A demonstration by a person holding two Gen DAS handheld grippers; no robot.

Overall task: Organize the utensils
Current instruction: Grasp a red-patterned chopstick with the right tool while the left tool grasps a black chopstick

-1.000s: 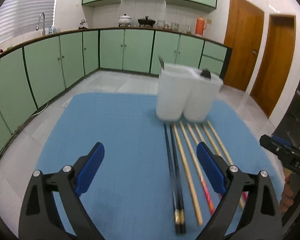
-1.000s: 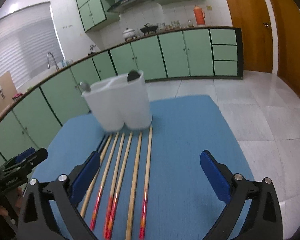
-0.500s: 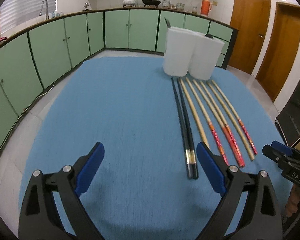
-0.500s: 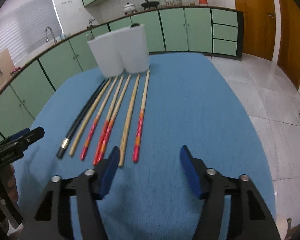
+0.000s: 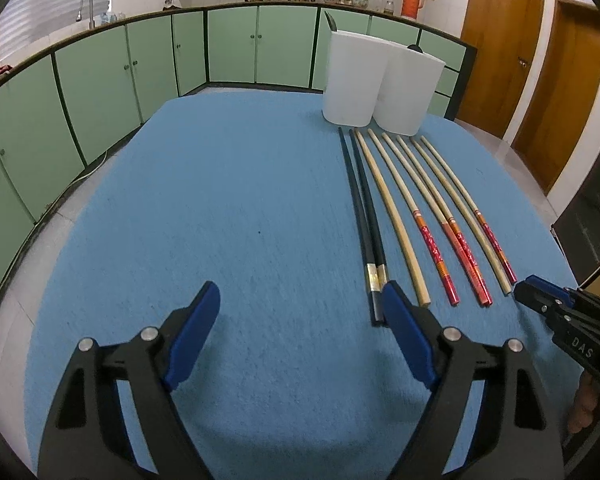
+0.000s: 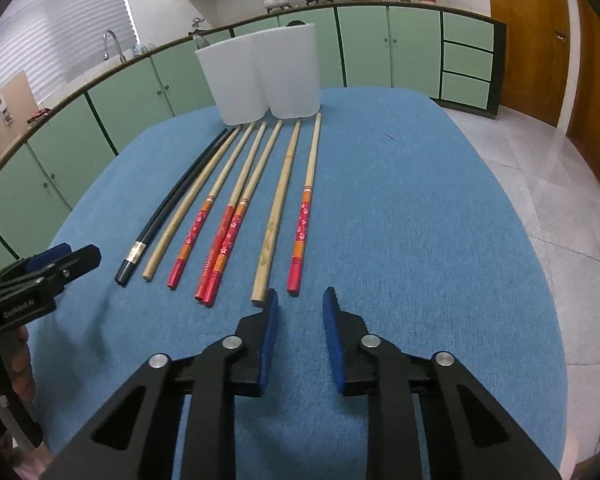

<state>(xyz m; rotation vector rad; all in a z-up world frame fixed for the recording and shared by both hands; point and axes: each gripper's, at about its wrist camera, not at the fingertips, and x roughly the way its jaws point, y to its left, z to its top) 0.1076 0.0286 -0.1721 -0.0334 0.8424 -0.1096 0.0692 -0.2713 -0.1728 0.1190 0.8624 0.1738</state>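
Several chopsticks lie side by side on the blue table cloth point(image 5: 220, 208): a black pair point(image 5: 364, 216) point(image 6: 172, 208), plain wooden ones point(image 6: 278, 200) and red-ended ones point(image 6: 304, 216) point(image 5: 428, 236). Their tips point at a white two-part utensil holder point(image 5: 380, 84) point(image 6: 264, 76) at the far edge, with spoon ends showing above its rim. My left gripper point(image 5: 300, 316) is open and empty, its right finger beside the black pair's near end. My right gripper point(image 6: 300, 312) is partly closed and empty, just short of the rightmost red-ended chopstick.
Green kitchen cabinets point(image 5: 100, 80) curve round behind the table. Wooden doors point(image 5: 540, 60) stand to the right. The table's right edge drops to a tiled floor point(image 6: 560, 168). Each gripper shows in the other's view, at the cloth's near corners.
Both grippers have dropped lower and come nearer the chopsticks' near ends. The right gripper's jaws have narrowed from wide open; the left's have narrowed slightly.
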